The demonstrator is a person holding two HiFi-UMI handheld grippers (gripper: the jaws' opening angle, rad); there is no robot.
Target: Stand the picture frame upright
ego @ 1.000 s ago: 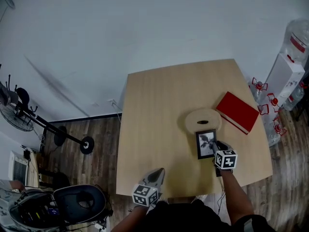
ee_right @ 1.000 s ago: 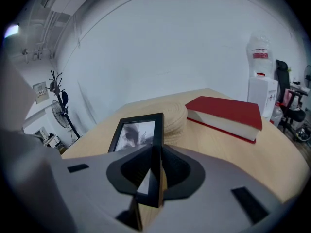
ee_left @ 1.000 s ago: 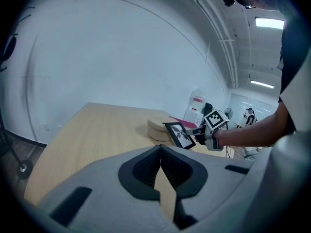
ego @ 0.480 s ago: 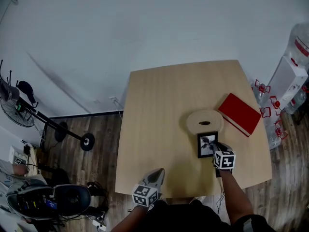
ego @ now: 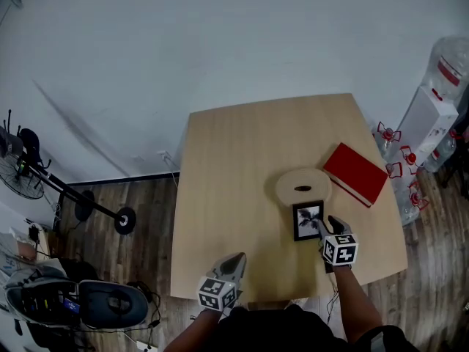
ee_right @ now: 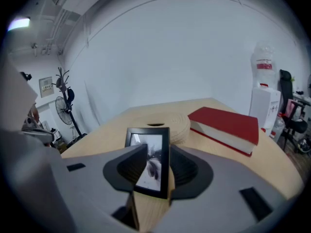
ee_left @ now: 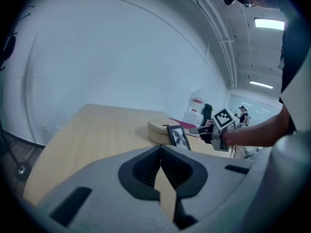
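Where the pale wooden table nears the person's side, a small black picture frame with a black-and-white print is seen standing upright, leaned slightly back. It is set just in front of a round, pale wooden disc with a dark slot in its top. A red hardback book is laid flat on the table just beyond the disc, towards the table's right edge.

The right gripper is held at the frame. In the right gripper view its jaws are spread wide, having just been opening, and the frame is stood between them. The pads appear to be just clear of the frame's side edges, though contact on the left edge cannot be ruled out.

The left gripper is held low over the near edge of the table, well apart from the frame. Its jaws are drawn together at the tips, and nothing is caught between them.
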